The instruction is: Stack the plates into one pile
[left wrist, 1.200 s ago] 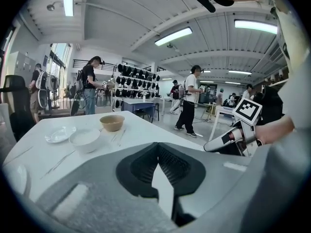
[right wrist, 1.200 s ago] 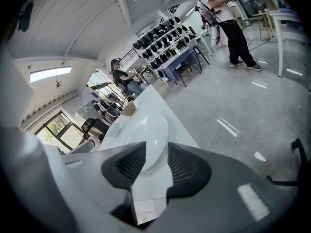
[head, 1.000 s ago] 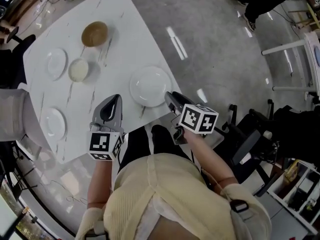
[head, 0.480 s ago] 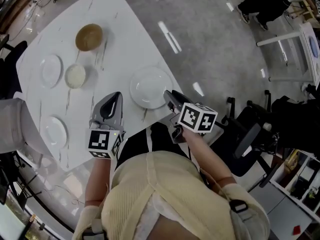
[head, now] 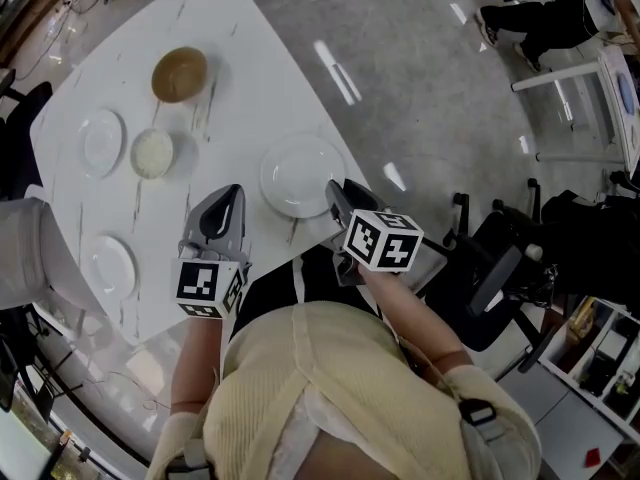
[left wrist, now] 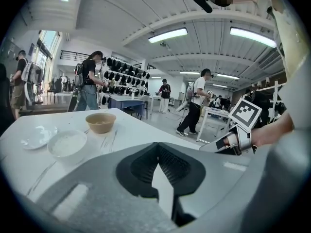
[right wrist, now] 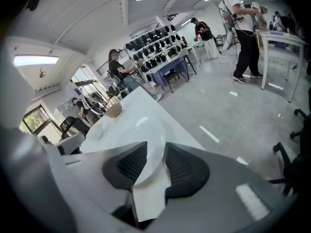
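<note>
Well, my right gripper (head: 334, 190), ribbed jaws just closing, straddles the rim of a glossy round plate (head: 298, 173), ungripped. My left gripper (head: 229, 198) is closed, empty.

Big open workshop hall, this, more lab than home: strip lights (left wrist: 167, 35) along a ribbed white ceiling (left wrist: 146, 11), polished grey concrete floor (head: 430, 78), a wall rack (left wrist: 127, 72) of dark headgear (helmets, perhaps), people (left wrist: 197, 101) standing among work tables (left wrist: 124, 102), office chairs (head: 497, 268) about.
</note>
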Available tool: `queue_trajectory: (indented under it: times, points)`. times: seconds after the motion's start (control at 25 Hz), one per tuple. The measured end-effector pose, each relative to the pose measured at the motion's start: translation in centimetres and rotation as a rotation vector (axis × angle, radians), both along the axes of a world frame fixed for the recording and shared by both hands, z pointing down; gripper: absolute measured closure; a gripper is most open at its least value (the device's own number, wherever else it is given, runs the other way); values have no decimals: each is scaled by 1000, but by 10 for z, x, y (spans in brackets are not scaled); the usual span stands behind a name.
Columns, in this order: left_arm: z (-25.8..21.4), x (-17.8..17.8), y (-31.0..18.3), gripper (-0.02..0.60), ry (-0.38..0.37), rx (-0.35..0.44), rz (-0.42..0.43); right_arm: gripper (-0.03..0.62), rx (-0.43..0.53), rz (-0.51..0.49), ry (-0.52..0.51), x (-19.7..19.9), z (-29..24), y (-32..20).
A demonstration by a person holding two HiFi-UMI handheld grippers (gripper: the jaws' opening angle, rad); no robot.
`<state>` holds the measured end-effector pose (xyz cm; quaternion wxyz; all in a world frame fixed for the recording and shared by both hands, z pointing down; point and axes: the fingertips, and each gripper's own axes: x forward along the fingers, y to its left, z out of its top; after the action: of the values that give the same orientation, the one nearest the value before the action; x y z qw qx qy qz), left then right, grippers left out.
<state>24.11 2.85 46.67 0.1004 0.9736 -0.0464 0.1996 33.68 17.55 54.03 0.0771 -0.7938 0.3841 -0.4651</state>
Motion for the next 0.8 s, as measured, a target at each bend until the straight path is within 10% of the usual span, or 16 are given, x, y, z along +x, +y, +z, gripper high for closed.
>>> queue_trajectory:
  times: [0.8]
  points:
    - [-4,-17,-7,580,10,0,-64,523,-21,30,28,1,1,7]
